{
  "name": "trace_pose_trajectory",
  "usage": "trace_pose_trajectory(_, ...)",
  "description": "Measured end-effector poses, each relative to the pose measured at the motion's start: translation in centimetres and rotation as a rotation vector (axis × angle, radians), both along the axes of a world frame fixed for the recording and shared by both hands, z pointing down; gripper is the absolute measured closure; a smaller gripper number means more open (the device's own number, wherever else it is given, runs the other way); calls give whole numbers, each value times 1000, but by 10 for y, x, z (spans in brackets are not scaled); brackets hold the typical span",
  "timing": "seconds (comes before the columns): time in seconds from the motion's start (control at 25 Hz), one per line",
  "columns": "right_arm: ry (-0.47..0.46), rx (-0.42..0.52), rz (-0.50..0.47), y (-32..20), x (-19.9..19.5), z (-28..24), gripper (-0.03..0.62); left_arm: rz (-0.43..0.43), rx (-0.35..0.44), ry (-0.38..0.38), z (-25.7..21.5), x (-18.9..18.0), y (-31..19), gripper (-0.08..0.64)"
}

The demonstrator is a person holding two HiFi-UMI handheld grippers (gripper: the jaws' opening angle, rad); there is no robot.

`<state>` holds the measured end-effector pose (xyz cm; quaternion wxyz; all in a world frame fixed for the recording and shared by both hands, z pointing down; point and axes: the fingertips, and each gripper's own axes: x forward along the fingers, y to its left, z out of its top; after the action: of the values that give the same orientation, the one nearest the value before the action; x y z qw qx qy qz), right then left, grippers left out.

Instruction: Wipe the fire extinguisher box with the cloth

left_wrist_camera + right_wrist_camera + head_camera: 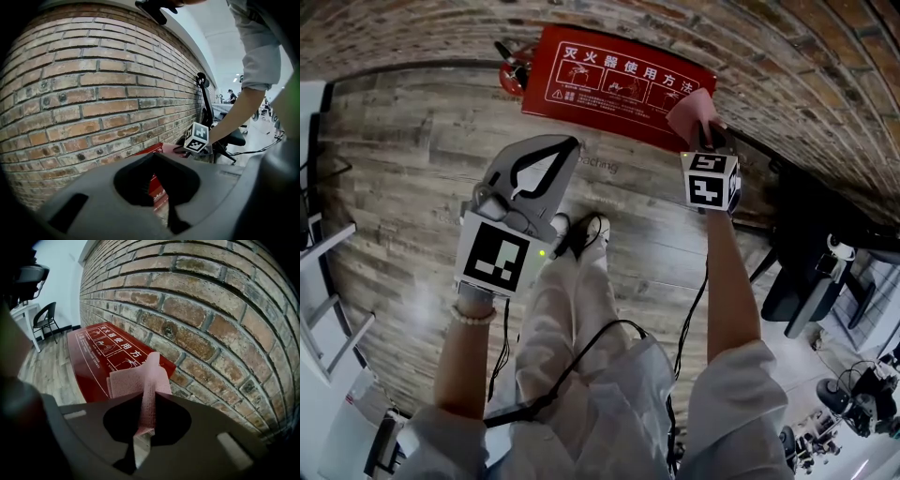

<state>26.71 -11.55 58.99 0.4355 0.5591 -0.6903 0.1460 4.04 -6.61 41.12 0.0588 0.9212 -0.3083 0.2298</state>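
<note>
The brick wall (787, 56) runs across in front of me. The red box (609, 80) lies at its foot on the floor (403, 169), long side along the wall. My right arm reaches straight out to the box's right end. There my right tongs (704, 139) pinch the pink cloth (690, 112) just over the lid. My left tongs (567, 148) hang nearer me, closed on nothing.

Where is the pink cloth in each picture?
Head view: the pink cloth is upper right of centre, in the right gripper, at the red fire extinguisher box's right end.
Left gripper view: a small pink bit right of centre, beside the right gripper.
Right gripper view: centre, pinched in the jaws.
Shared landmark: the red box against the brick wall.
</note>
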Motion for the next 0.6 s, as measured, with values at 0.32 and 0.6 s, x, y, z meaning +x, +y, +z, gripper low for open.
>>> trace_pose_trajectory(0.32,5,60,-87,-2,-26,-27,574,-23,6,7,-6,-15,-2,562)
trace_pose_trajectory(0.6,-44,115,-200,-7,-84,-52,574,-60,14,9,-9,-41,-3,561)
